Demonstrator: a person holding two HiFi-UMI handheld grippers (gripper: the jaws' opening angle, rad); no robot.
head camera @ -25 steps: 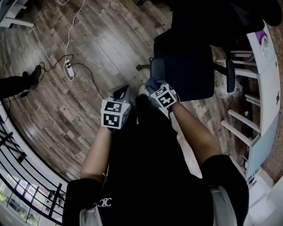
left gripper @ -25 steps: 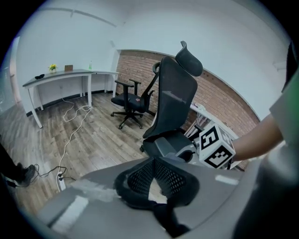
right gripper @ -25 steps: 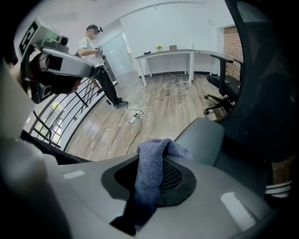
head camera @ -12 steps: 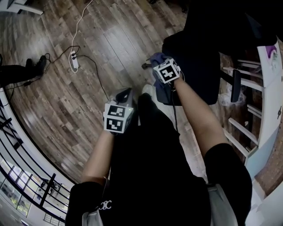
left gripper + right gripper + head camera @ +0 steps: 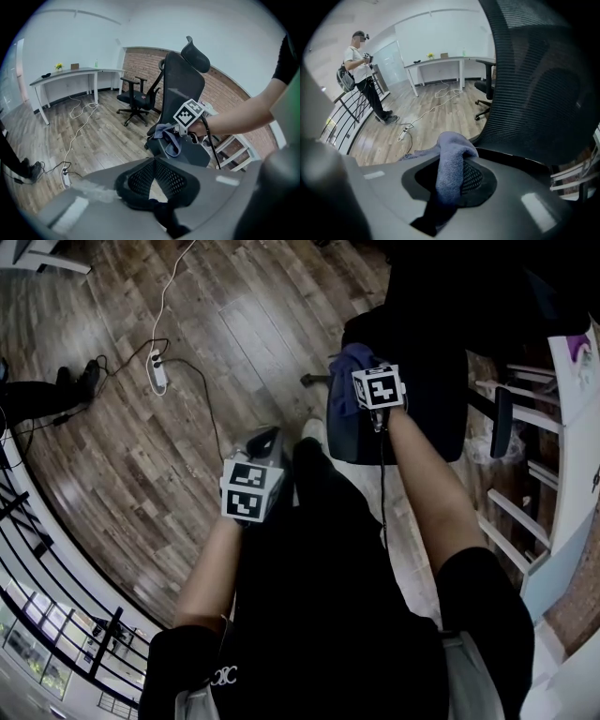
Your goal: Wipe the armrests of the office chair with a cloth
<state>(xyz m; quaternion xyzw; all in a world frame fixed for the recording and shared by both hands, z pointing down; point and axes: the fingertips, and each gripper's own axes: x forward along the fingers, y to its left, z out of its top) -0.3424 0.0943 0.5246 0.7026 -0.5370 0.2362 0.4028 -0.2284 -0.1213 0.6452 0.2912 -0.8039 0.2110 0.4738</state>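
Left hand-held gripper [image 5: 264, 441] hangs low in front of the person's dark clothing, its jaws pressed together with nothing between them. It stands well apart from the office chair [image 5: 422, 381].

Below it runs a wooden plank floor [image 5: 187, 381]. At its left edge is a black railing [image 5: 37, 596]. A power strip [image 5: 157, 371] lies on the boards with a white cable [image 5: 169, 287] trailing away from it. The room has white walls, and a brick wall [image 5: 140, 61] behind the chairs. A long white worktop [image 5: 75, 71] stands against the far wall, with a few small things on it that are too small to tell.

Further right, the right hand-held gripper [image 5: 364, 374] is clenched on the blue cloth [image 5: 451, 161]. The cloth bunches up between its jaws and hangs against the near armrest [image 5: 342, 432] of the chair. The mesh backrest fills the right gripper view and hides the room beyond it. The far armrest [image 5: 500, 423] sits beside a white frame [image 5: 525, 512] at the right edge.

Counted: two hand-held grippers, one cloth, one power strip, two armrests on the near chair, a second office chair [image 5: 136, 96] by the brick wall, and one other person [image 5: 361, 65] standing near the railing.
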